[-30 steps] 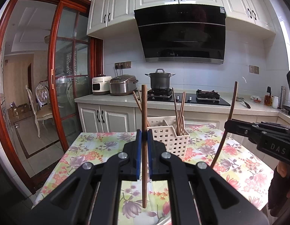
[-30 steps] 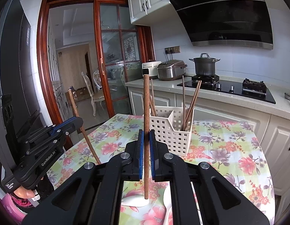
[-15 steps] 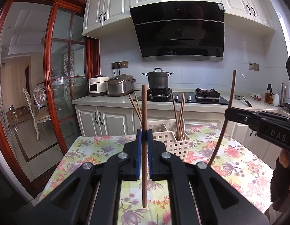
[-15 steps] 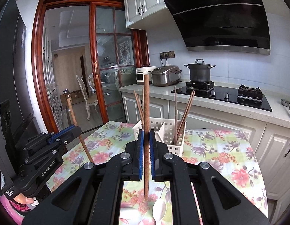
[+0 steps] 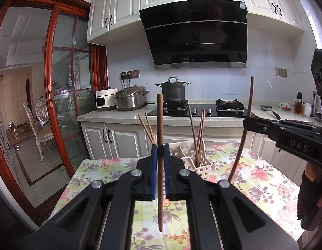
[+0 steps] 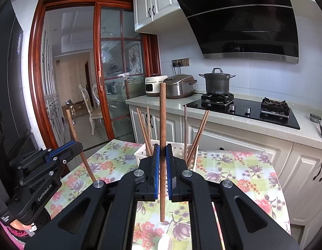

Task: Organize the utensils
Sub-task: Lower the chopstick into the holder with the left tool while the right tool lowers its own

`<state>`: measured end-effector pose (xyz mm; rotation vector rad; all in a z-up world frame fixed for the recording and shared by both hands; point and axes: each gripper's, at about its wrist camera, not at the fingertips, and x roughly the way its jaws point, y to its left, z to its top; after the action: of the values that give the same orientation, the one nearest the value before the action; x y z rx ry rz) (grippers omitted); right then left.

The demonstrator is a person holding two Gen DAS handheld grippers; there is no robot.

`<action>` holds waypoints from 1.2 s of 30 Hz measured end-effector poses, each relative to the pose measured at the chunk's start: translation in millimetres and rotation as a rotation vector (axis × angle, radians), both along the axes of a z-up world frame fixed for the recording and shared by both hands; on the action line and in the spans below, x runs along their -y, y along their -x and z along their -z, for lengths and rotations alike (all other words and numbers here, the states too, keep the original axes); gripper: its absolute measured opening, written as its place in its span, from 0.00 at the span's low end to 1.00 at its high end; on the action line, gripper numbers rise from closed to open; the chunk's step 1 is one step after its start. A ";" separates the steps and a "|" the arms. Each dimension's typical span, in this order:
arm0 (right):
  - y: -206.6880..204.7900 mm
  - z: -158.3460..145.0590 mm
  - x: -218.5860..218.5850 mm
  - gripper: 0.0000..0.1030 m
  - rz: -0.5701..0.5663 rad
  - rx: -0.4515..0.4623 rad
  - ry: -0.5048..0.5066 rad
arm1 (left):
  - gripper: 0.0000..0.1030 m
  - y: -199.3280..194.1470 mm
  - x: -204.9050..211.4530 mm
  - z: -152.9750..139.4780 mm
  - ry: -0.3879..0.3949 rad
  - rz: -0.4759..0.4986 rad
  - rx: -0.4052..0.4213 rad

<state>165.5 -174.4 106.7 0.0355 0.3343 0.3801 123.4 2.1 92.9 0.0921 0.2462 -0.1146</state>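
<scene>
Above the floral tablecloth [image 5: 265, 173], a brown chopstick [image 5: 160, 162] is held upright, clamped between the blue pads of the left gripper [image 5: 160, 173]; its long axis runs twelve to six. A second chopstick [image 6: 162, 152] is clenched the same way in the right gripper [image 6: 162, 173]. The white slotted utensil basket [image 5: 199, 162], already holding leaning chopsticks, stands at twelve o'clock just beyond both claws, slightly toward one o'clock in the left view. Neither hand is judged clearly nearer. A white spoon [image 6: 165, 242] is seen at six.
</scene>
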 end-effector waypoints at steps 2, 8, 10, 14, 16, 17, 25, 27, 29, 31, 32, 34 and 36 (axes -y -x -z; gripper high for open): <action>-4.5 -1.0 0.6 0.07 0.003 -0.002 -0.005 | 0.06 -4.2 1.9 -0.5 -0.006 0.003 0.000; -24.1 -4.2 5.4 0.07 0.009 -0.018 -0.026 | 0.06 -19.9 4.0 -8.1 0.008 0.029 -0.013; -32.8 -6.9 6.8 0.07 0.011 -0.024 -0.031 | 0.06 -28.2 2.4 -14.4 0.033 0.051 -0.031; -47.5 -14.6 8.1 0.07 0.015 -0.025 -0.033 | 0.06 -48.9 -0.9 -33.5 0.043 0.058 -0.038; -54.5 -18.6 8.0 0.07 0.019 -0.024 -0.034 | 0.06 -59.1 -1.9 -42.7 0.049 0.057 -0.039; -57.7 -20.5 7.9 0.07 0.023 -0.021 -0.032 | 0.06 -64.7 -3.2 -48.0 0.058 0.058 -0.040; -90.2 -40.9 11.3 0.07 0.036 -0.012 -0.043 | 0.06 -102.9 -6.3 -86.0 0.107 0.041 -0.016; -96.2 -44.7 11.0 0.07 0.038 -0.008 -0.039 | 0.06 -111.4 -5.4 -93.9 0.117 0.038 -0.009; -102.2 -47.7 11.3 0.07 0.039 -0.006 -0.040 | 0.06 -118.2 -4.4 -98.9 0.122 0.033 -0.001; -107.0 -49.2 11.2 0.07 0.040 -0.006 -0.045 | 0.06 -124.3 -2.1 -102.9 0.121 0.028 0.006; -109.0 -49.4 10.9 0.07 0.040 -0.006 -0.049 | 0.06 -127.3 -1.7 -105.0 0.123 0.024 0.013; -113.9 -49.5 10.0 0.07 0.040 -0.004 -0.056 | 0.06 -133.0 -0.9 -107.7 0.126 0.016 0.032; -118.9 -46.8 8.1 0.07 0.040 0.002 -0.059 | 0.06 -140.2 0.7 -107.6 0.121 0.006 0.044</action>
<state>284.4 -182.5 153.5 0.0993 0.3196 0.3500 263.6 1.5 200.5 -0.0253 0.1945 -0.1333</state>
